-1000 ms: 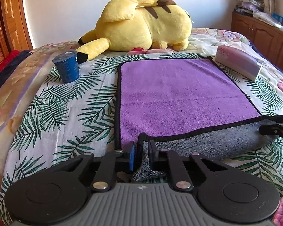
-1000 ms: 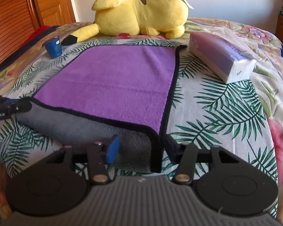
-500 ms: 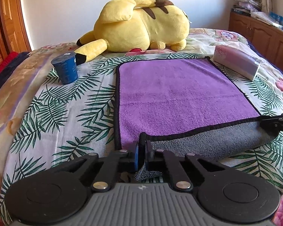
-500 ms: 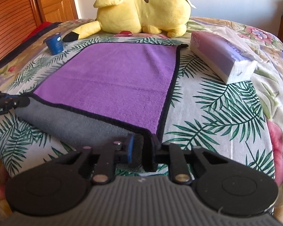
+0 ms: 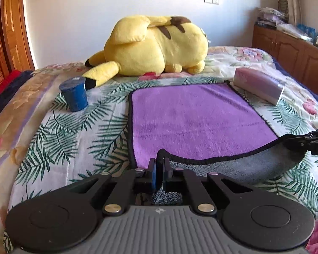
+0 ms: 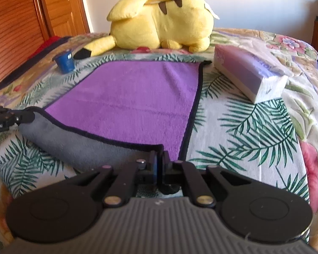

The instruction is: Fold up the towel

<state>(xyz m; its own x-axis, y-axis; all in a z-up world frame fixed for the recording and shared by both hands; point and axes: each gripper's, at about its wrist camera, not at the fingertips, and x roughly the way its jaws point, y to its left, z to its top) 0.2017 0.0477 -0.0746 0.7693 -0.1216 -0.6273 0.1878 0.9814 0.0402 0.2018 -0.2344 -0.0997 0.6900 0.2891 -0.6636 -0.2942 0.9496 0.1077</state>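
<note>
1. In the left wrist view, the towel (image 5: 197, 118) was seen spread purple side up on the bed (image 5: 59, 139), in front of the yellow plush toy (image 5: 156, 46), with its near edge lifted so the grey underside showed. The left gripper (image 5: 158, 165) was seen with its jaws pressed together on the near left corner of the towel. Only a little hem appeared to be held, so the corner could be judged likely to slip out if it were pulled hard.

2. In the same view, a blue cup (image 5: 74, 95) stood left of the towel and a tissue pack (image 5: 258, 86) lay against the towel's far right corner. If the fold were swept wide, the cup could be knocked over, or the pack could be caught and dragged.

3. In the right wrist view, the right gripper (image 6: 159, 160) was seen with its jaws closed on the near right corner of the towel (image 6: 133, 99). The near edge sagged between the two grippers. If the corners were carried at unequal height or speed, the fold could be laid crooked or bunched.

4. In that view the tissue pack (image 6: 250, 74) was seen just right of the towel, touching its far corner; the far edge could be pinned or hidden by it when the corners were matched.
</note>
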